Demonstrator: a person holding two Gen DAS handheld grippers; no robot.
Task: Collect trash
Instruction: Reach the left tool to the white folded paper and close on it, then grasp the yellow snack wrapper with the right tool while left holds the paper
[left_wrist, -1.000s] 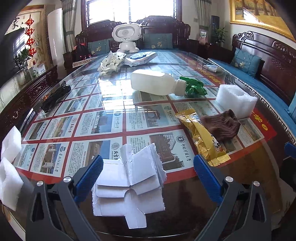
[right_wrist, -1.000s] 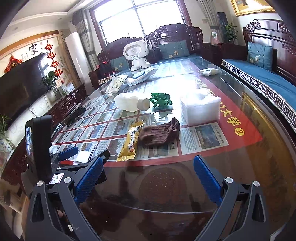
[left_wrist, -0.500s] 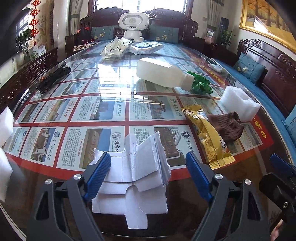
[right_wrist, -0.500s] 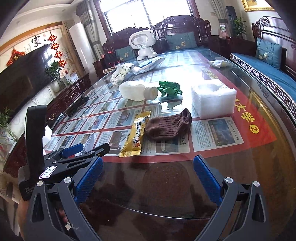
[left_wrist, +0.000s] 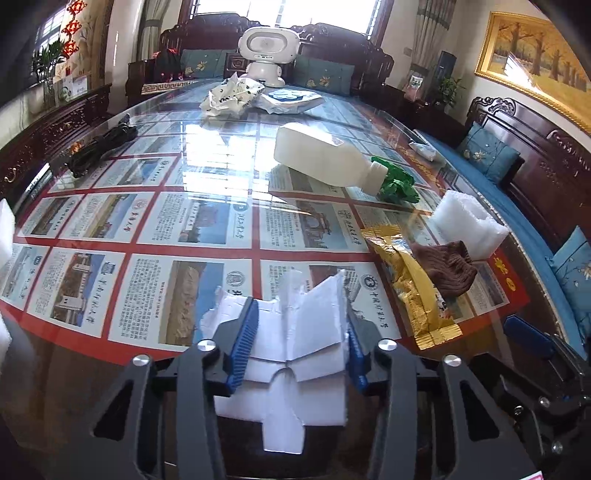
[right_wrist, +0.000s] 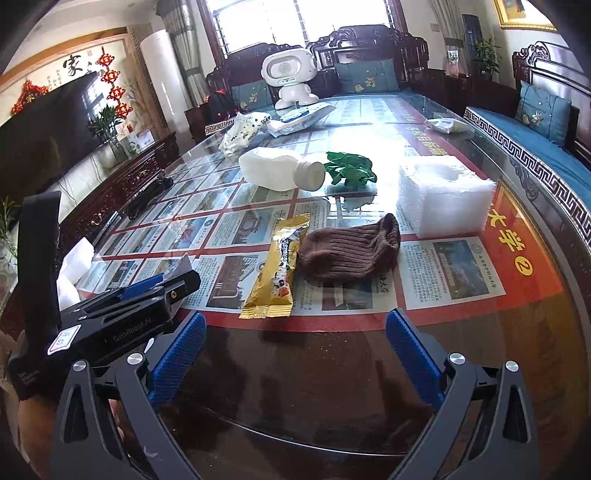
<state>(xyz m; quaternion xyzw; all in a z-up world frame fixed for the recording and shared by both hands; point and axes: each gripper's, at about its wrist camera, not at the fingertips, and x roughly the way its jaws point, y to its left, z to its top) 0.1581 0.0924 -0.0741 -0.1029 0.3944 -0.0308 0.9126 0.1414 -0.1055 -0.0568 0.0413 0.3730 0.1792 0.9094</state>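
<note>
Left gripper (left_wrist: 297, 343) closing on torn white cardboard (left_wrist: 295, 347) at the near table edge; right gripper (right_wrist: 295, 354) open over bare glass.

The cardboard lies between the left blue pads (left_wrist: 242, 339); the right pad touches its folded flap, and full clamping cannot be confirmed. A second ago these jaws stood wide on either side of it. The right jaws hold nothing, with clear glass tabletop (right_wrist: 332, 387) ahead. Beyond lie a gold snack wrapper (right_wrist: 279, 269) touching a brown sock (right_wrist: 349, 251), then a white foam block (right_wrist: 445, 195), a white plastic bottle (right_wrist: 280, 171) on its side and green crumpled plastic (right_wrist: 349, 168). The left gripper body reads "GenRobot.AI". The poster under the glass carries Chinese print, mostly too small to read.
</note>
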